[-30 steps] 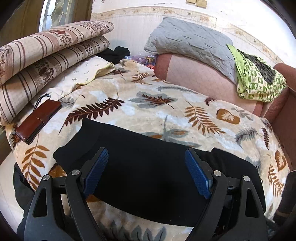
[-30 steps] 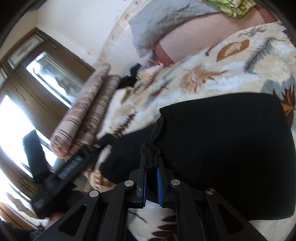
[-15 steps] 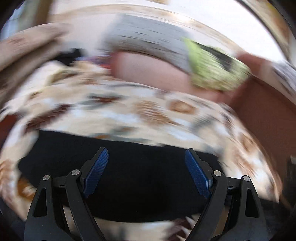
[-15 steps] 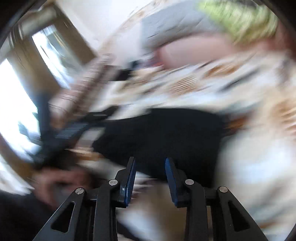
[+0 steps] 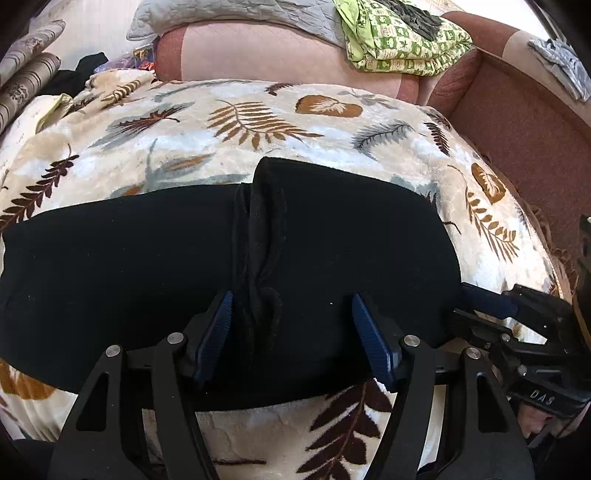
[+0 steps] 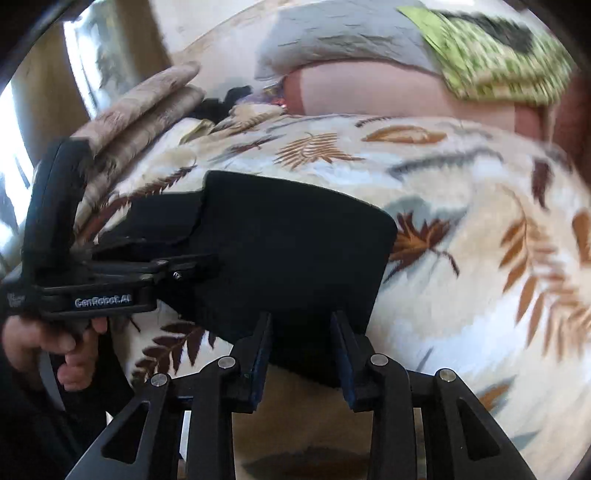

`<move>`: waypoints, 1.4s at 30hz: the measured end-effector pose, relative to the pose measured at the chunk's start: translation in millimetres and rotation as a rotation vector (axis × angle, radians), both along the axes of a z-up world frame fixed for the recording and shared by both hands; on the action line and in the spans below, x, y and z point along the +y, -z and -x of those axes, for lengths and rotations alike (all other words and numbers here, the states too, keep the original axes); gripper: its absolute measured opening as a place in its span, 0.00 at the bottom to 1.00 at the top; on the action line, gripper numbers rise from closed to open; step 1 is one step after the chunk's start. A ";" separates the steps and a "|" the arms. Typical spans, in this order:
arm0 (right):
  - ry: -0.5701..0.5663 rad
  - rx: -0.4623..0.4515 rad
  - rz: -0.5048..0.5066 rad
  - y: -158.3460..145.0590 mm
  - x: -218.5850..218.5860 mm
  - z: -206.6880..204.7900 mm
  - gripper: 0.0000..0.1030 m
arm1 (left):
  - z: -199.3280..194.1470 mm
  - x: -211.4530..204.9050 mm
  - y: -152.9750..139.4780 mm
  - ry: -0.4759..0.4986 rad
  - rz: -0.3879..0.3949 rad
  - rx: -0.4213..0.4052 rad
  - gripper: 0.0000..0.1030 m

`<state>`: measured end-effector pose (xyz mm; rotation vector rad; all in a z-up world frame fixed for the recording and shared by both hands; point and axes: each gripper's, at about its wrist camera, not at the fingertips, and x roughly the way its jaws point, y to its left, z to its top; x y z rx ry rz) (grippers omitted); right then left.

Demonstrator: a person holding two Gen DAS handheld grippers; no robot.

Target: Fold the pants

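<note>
The black pants (image 5: 147,266) lie folded on the leaf-print blanket (image 5: 258,122), with a bunched ridge of cloth (image 5: 258,258) running down the middle. My left gripper (image 5: 291,332) is open, its blue pads on either side of that ridge at the near edge. In the right wrist view the pants (image 6: 288,243) lie as a dark slab. My right gripper (image 6: 301,350) is open, its fingers straddling the near right corner of the pants. The right gripper also shows at the right edge of the left wrist view (image 5: 491,299), and the left gripper at the left of the right wrist view (image 6: 177,266).
A grey quilted cushion (image 5: 229,14) and a green patterned cloth (image 5: 402,37) lie on the pink sofa back (image 5: 266,55). Striped bolsters (image 5: 22,74) are stacked at far left. A brown sofa arm (image 5: 517,122) borders the blanket on the right. A hand (image 6: 55,343) holds the left gripper.
My right gripper let go of the black cord it was shut on and opened. Both grippers swung right along the pants; the left one now sits at the middle ridge.
</note>
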<state>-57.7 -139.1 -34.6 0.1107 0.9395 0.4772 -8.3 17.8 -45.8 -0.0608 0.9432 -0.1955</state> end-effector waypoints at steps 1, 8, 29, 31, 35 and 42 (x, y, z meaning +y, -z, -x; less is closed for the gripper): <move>0.006 0.015 -0.017 -1.1 -2.0 -1.3 0.31 | -0.2 -0.3 -1.3 0.000 0.003 0.001 0.65; 0.029 0.013 -0.082 -39.6 -26.9 -28.1 0.30 | -8.0 -8.5 -60.2 0.056 0.017 -0.194 0.69; -0.068 0.071 0.093 -0.1 9.2 -83.3 0.52 | -67.0 -25.5 8.6 0.058 -0.050 0.016 0.78; -0.081 0.050 0.132 -1.0 16.2 -79.6 0.54 | -66.9 -24.8 8.5 0.053 -0.042 0.014 0.78; -0.061 0.055 0.086 -1.4 11.5 -80.5 0.56 | -65.8 -23.6 8.6 0.039 -0.023 -0.007 0.79; -0.005 0.021 0.058 -8.1 9.4 -77.9 0.56 | -45.3 5.6 -33.0 0.004 0.004 -0.069 0.79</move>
